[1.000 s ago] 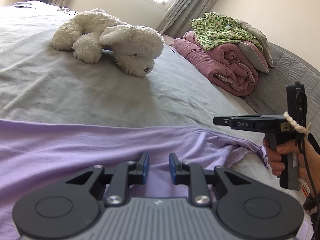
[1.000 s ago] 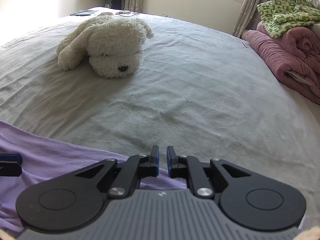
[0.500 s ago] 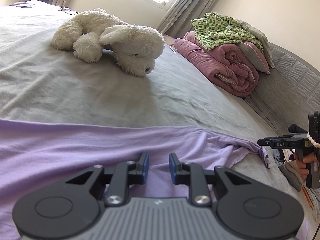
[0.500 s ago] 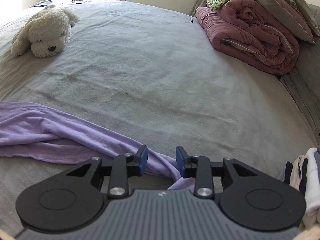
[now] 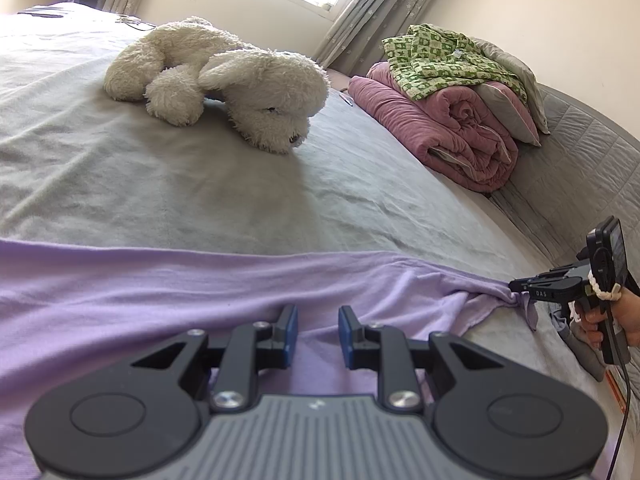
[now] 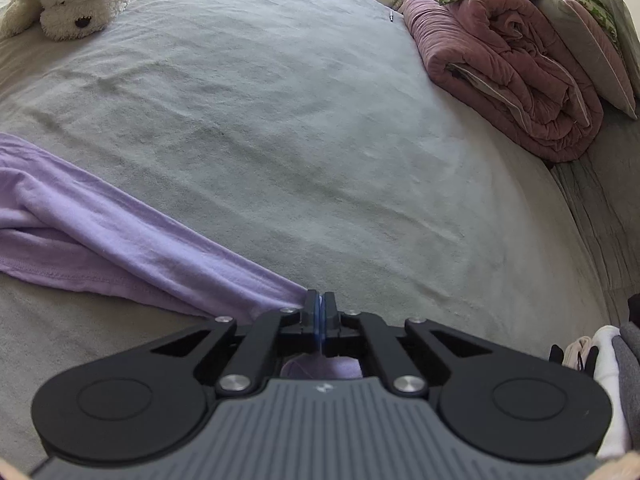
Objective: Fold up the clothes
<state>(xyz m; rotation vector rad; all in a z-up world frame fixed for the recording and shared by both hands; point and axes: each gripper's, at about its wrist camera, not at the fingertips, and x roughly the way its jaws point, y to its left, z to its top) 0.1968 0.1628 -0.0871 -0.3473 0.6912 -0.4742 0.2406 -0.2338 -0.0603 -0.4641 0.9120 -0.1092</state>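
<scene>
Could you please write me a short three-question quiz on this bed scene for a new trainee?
1. True or false: the right claw is shut on an end of the purple garment.
2. Which thing lies on top of the rolled pink quilt? A) the white plush dog B) the green patterned garment C) a book
3. Fill in: the left claw stands ____, with purple cloth showing between its pads but not pinched.

Key: 1 true; 2 B; 3 open.
</scene>
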